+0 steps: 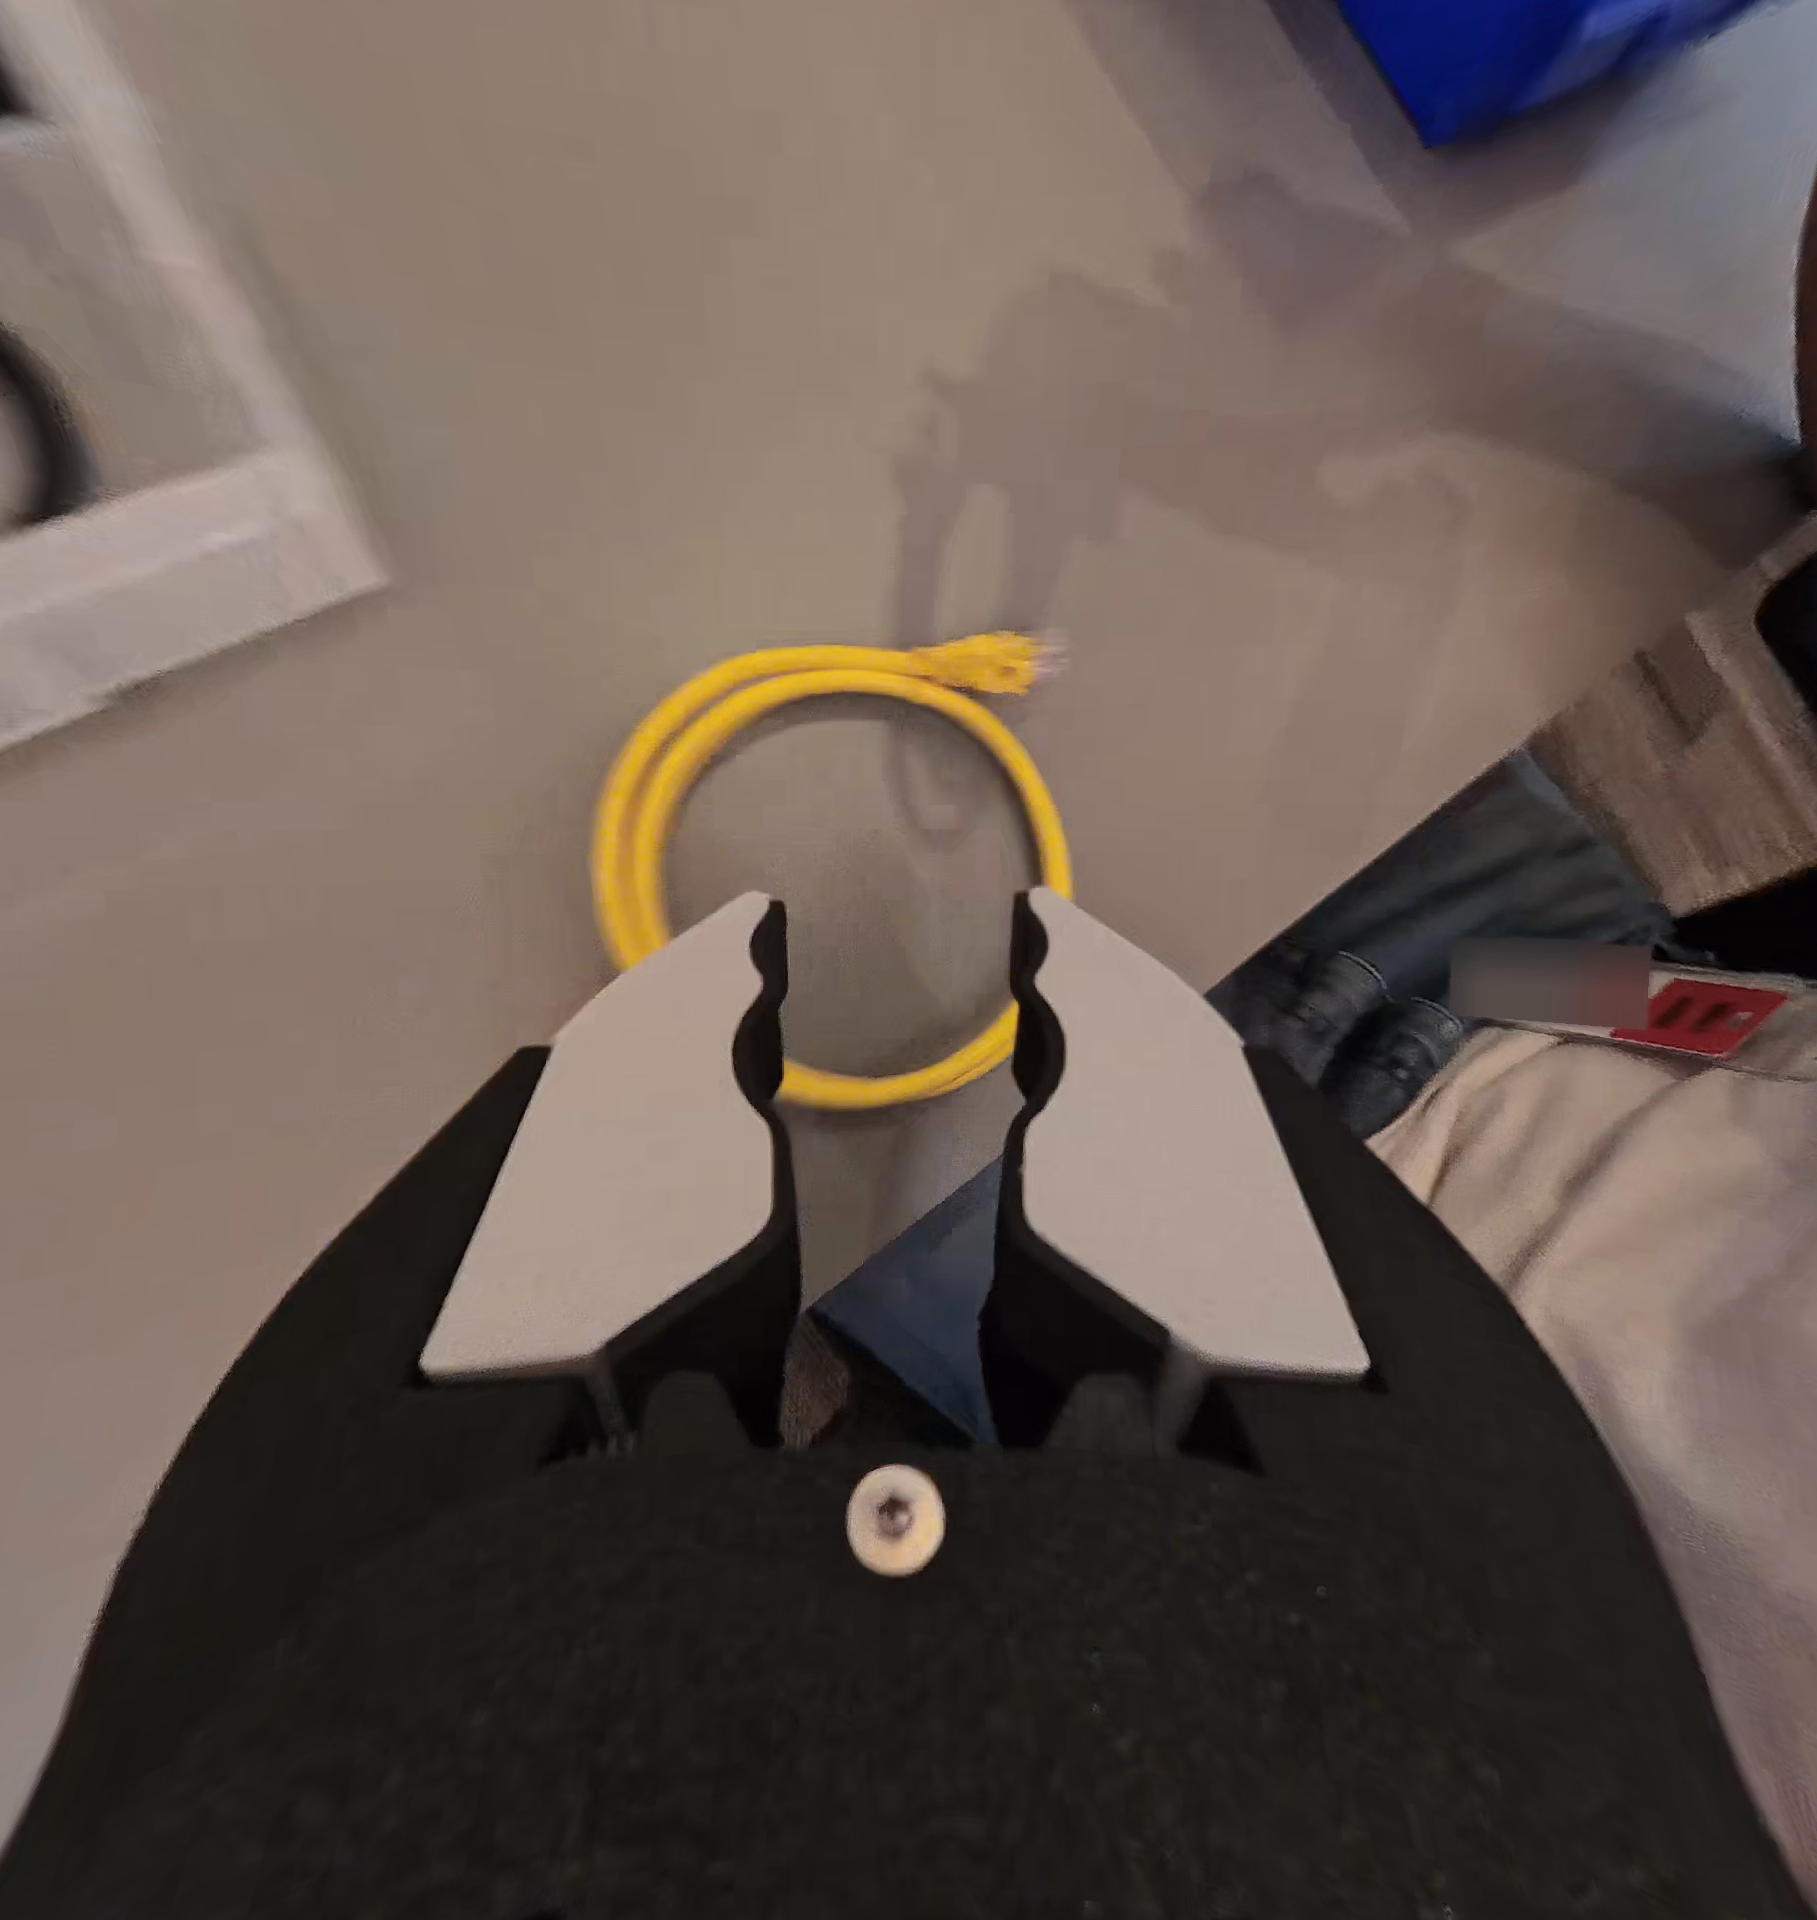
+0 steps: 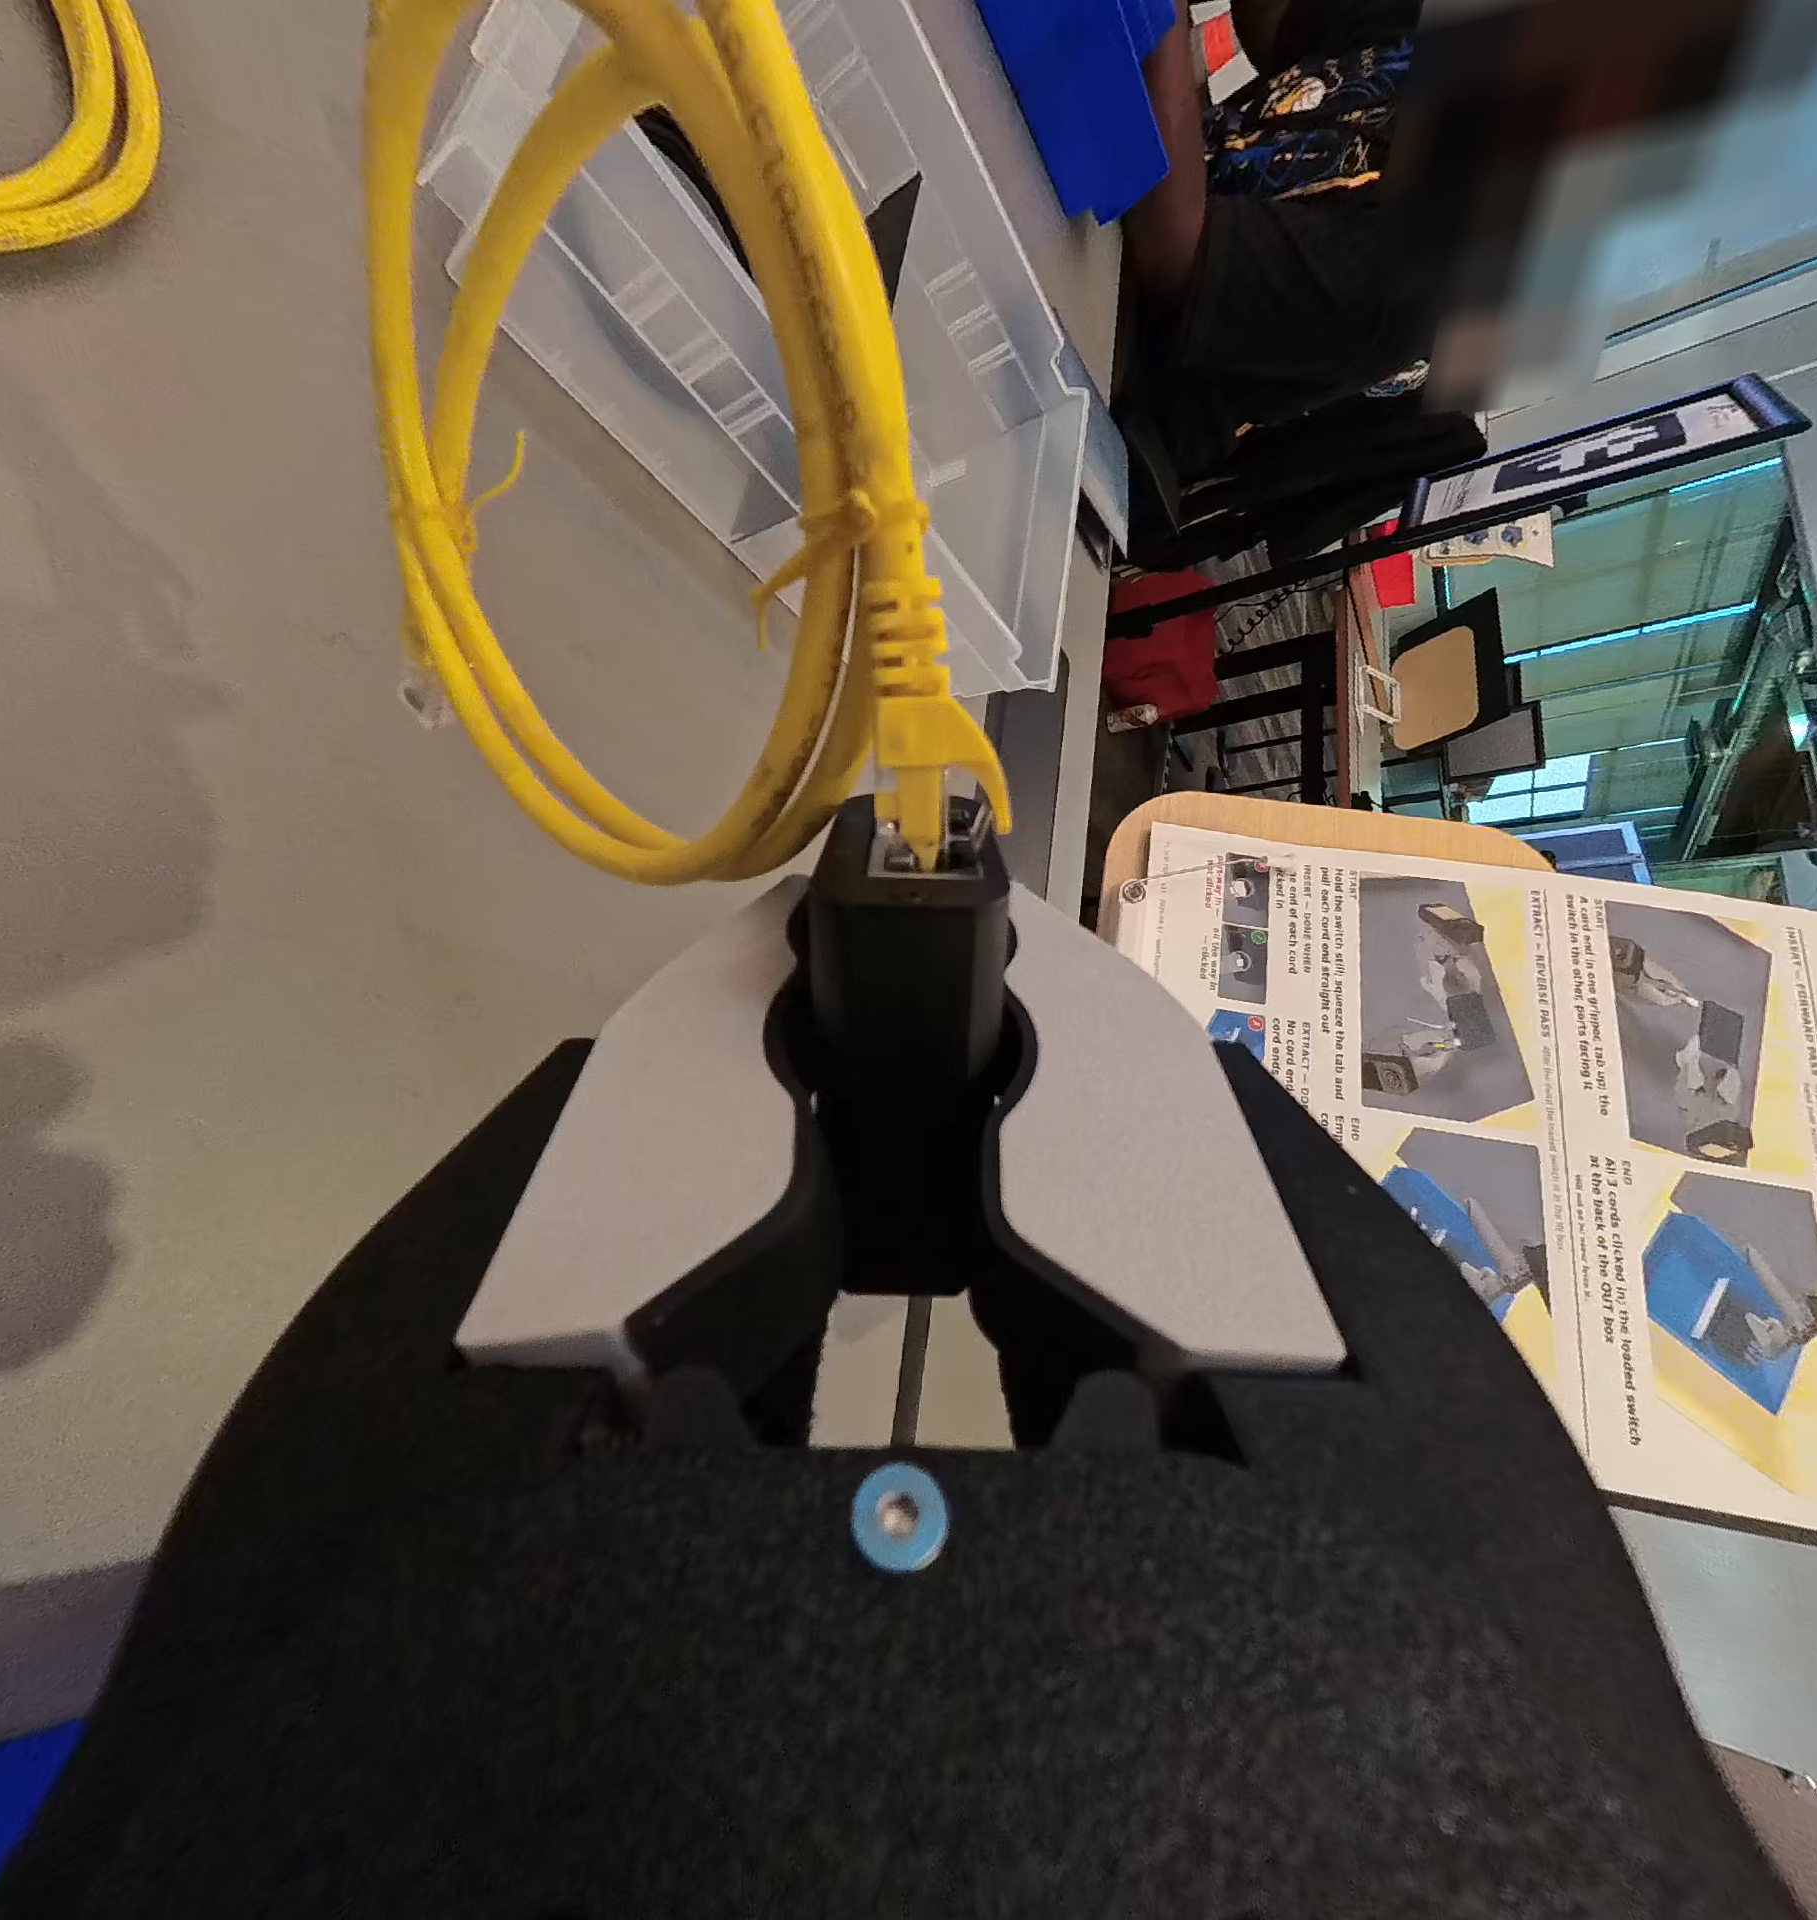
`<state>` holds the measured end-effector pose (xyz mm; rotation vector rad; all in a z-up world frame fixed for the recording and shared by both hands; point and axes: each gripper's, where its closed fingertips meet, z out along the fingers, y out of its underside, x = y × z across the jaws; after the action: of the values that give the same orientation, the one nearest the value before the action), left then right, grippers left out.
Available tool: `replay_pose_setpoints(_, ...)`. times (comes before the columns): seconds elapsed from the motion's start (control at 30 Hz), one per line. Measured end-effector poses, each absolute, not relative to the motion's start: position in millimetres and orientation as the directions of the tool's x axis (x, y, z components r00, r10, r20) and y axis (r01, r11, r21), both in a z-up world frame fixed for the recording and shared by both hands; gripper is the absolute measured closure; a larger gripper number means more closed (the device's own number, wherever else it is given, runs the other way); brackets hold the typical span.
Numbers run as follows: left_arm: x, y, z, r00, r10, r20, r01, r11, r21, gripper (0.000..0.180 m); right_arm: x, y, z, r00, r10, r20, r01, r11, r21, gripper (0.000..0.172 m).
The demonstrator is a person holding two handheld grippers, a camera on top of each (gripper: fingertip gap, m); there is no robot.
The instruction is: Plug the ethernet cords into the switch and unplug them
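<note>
Nearest the lens in the right wrist view, the right gripper (image 2: 906,914) is clenched on the black switch (image 2: 906,997), its grey fingers (image 2: 696,1039) pressed against the box from both sides. The switch stands end-on between them, its port face turned away from the camera and poking just past the fingertips. A yellow plug (image 2: 919,769) sits in one of those ports, and its yellow ethernet cord (image 2: 613,644) loops up and to the left from there in a coil bound with thin yellow ties, hanging above the grey table (image 2: 208,727).

The left gripper (image 1: 896,904) is released: its two fingers (image 1: 665,1049) stand apart with only tabletop between them, gripping nothing. A second coiled yellow cord (image 1: 634,810) lies flat on the table just beyond and under the fingertips; the near arc of the coil crosses the gap between the fingers lower down, and its free connector (image 1: 987,661) lies at the far side of the ring, pointing right.

Further out, a clear plastic tray (image 2: 987,436) rests on the table behind the held cord, with a blue bin (image 2: 1080,104) past it. Another yellow coil (image 2: 73,166) lies at the upper left. To the right of the switch, a printed instruction sheet (image 2: 1506,1091) rests on a light wooden board (image 2: 1299,821).
</note>
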<state>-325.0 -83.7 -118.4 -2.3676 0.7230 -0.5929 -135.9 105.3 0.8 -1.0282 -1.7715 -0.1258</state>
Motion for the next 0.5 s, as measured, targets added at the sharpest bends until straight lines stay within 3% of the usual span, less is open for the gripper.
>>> replay_pose_setpoints(0.03,-341.1,-83.5,-108.4,0.761,-0.605,0.236,-0.321,-0.666,-0.673,0.139,-136.6,105.1,0.3,-0.098,0.578,0.810,0.687,0.628,-0.365,0.146)
replay_pose_setpoints(0.13,-369.3,-87.3,-82.9,0.728,-0.652,0.212,-0.288,-0.572,-0.768,0.139,-139.4,105.3,-2.3,-0.107,0.577,0.810,0.689,0.631,-0.358,0.146)
replay_pose_setpoints(0.27,-366.8,-79.4,-79.9,0.653,-0.757,-0.024,-0.432,-0.346,-0.833,0.138,-141.3,106.3,-7.3,-0.119,0.581,0.805,0.694,0.629,-0.352,0.146)
replay_pose_setpoints(0.37,-335.3,-70.7,-101.1,0.530,-0.837,-0.134,-0.585,-0.247,-0.772,0.138,-140.6,107.2,-10.2,-0.124,0.584,0.802,0.699,0.625,-0.348,0.146)
replay_pose_setpoints(0.5,-298.5,-51.1,-136.5,0.271,-0.902,-0.336,-0.793,-0.012,-0.609,0.139,-138.4,108.7,-9.7,-0.119,0.590,0.799,0.698,0.622,-0.355,0.146)
